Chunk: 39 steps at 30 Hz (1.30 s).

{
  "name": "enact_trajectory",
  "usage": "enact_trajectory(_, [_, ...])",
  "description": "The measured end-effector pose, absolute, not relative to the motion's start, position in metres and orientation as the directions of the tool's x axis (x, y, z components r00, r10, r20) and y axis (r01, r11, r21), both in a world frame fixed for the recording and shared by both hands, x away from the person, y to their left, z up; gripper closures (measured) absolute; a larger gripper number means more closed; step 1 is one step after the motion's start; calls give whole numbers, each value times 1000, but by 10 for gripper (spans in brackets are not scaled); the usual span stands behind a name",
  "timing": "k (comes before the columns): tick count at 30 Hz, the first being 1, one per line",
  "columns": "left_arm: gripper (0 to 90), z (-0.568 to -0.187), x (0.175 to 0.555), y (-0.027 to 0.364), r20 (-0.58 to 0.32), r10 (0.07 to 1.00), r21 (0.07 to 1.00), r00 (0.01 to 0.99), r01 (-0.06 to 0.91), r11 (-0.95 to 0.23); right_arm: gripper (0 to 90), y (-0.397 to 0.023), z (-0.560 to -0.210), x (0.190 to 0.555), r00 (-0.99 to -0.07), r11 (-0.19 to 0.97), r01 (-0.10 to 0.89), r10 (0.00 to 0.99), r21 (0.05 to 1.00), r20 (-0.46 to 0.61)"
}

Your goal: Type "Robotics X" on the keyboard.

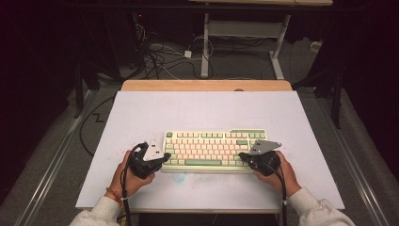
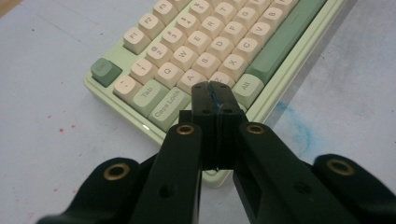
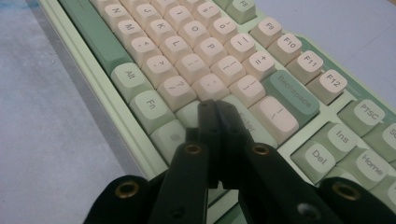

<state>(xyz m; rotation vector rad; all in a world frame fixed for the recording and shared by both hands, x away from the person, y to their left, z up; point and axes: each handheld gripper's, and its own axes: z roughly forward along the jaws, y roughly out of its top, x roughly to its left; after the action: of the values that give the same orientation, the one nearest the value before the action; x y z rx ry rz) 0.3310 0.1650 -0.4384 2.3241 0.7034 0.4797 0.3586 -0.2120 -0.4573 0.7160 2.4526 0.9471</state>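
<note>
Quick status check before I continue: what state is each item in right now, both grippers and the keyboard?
Left gripper: jaws shut, empty, tips over the keyboard's lower left keys.
Right gripper: jaws shut, empty, tips over the keys near Enter.
Keyboard: flat on the white table, keys up, square to the person.

keyboard: pale mint-green case, cream-pink letter and number keys with dark legends
modifier keys: light sage green (Tab, Caps Lock, Alt, Fn)
space bar: darker muted green; Backspace key and the corner key share that shade
table: pale lavender-grey top with small red specks and a blue smear, light wooden edge at the far side
left gripper: black jaws with brass-coloured rivets, grey plate on top
right gripper: black, brass-coloured rivets, grey plate
sleeves: light grey
floor: grey, black cables
</note>
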Motion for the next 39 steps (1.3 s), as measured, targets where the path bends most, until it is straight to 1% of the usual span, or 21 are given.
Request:
enact_trajectory(4, [876,-439,337,160,133,596,669,792,372,-644,900,-212,-457,359,-782,638,309,592,705,-194])
enact_trajectory(16, [876,-442,354,139,129,584,639,801,383,-667,900,-211,-458,359,-781,638,307,592,706,-196])
enact_trajectory(31, [876,-446,368,113,122,545,625,830,362,-691,900,-211,-458,359,-782,638,303,591,708,-198])
enact_trajectory(39, [876,-448,370,107,125,527,606,841,356,-711,900,-211,-458,359,-782,639,302,590,707,-199])
